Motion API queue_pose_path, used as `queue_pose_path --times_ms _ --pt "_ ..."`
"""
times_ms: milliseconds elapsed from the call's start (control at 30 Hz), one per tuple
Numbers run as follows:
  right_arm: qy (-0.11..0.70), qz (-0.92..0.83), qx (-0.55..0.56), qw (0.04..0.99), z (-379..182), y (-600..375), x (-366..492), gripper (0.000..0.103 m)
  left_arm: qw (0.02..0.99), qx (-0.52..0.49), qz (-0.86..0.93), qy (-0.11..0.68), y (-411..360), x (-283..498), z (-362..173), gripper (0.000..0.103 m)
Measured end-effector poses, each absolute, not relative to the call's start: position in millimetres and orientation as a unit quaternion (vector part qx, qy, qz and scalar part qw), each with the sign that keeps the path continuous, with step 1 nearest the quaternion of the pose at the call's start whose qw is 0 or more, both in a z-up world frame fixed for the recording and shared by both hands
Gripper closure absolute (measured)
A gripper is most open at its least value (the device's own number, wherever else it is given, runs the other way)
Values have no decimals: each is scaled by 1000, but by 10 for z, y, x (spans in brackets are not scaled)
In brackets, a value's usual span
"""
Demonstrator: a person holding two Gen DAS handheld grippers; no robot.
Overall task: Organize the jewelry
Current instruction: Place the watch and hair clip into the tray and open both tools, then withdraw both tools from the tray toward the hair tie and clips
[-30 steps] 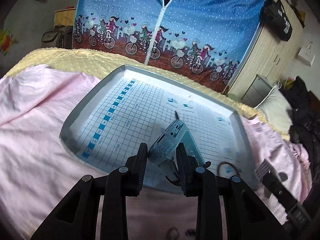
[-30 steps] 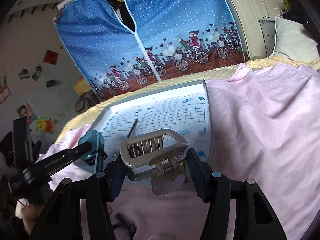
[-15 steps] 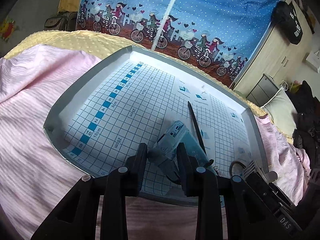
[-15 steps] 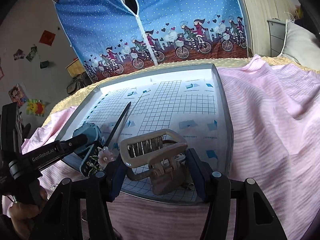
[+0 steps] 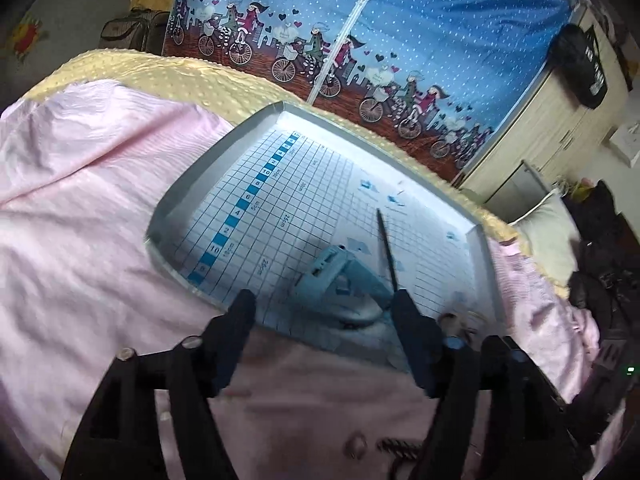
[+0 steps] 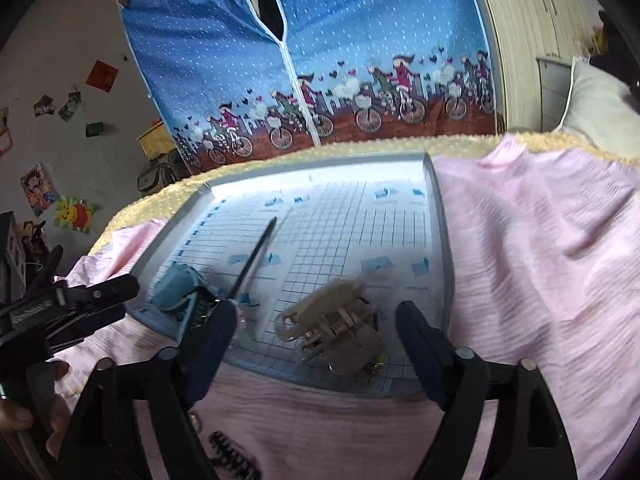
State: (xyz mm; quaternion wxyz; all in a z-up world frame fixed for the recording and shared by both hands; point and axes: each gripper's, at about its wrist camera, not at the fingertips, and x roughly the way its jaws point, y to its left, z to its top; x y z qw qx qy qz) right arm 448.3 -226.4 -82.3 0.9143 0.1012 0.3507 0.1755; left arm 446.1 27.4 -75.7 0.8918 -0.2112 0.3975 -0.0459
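Pink bedding (image 5: pixel 100 208) is covering the bed, with a yellow blanket (image 6: pixel 400 148) behind it and a blue bicycle-print wardrobe cover (image 6: pixel 360 40) filling the background. Your grey tray (image 5: pixel 192 184) with the grid-printed liner is sitting on the bedding.

Your left claw (image 5: pixel 324 304) is hanging wide apart, gripping nothing, and the blue hair clip (image 5: pixel 344 284) is lying in the tray just ahead of the gap between its fingers. A thin dark stick (image 5: pixel 387 248) is lying in the tray right beside the clip, on its right.

Your right claw (image 6: pixel 316 320) is spread apart too, with the beige claw clip (image 6: pixel 336 328) lying in the tray's near right part, loose between the fingers and looking blurry. The blue clip is well to its left, near the left edge. Something dark and coiled (image 6: pixel 232 456) is lying on the bedding near you; can't tell what it is.
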Motion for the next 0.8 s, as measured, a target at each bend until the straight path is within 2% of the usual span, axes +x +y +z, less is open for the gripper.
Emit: queue_pose_path --times_ms 33,100,167,233,433,633,800 --pt "342 176 100 918 -771 -2275 4424 8 888 -218 -50 401 289 4384 -710 27" --pt "323 179 101 924 -656 -2311 4281 0 887 -227 -56 398 309 4246 -623 25" --pt "302 185 103 930 -519 -2361 4116 0 890 -231 -57 388 326 4089 -504 23" --pt "285 188 100 935 -394 -2383 3987 0 895 -231 -58 377 322 3931 -370 1" --pt "212 190 92 954 -33 -2431 3406 0 926 -202 -65 312 248 3286 72 1" --pt "148 176 88 969 155 -2429 2782 0 954 -163 -73 241 115 2638 272 1" --pt "134 118 52 983 126 -2400 2331 0 957 -120 -64 258 79 2263 309 1"
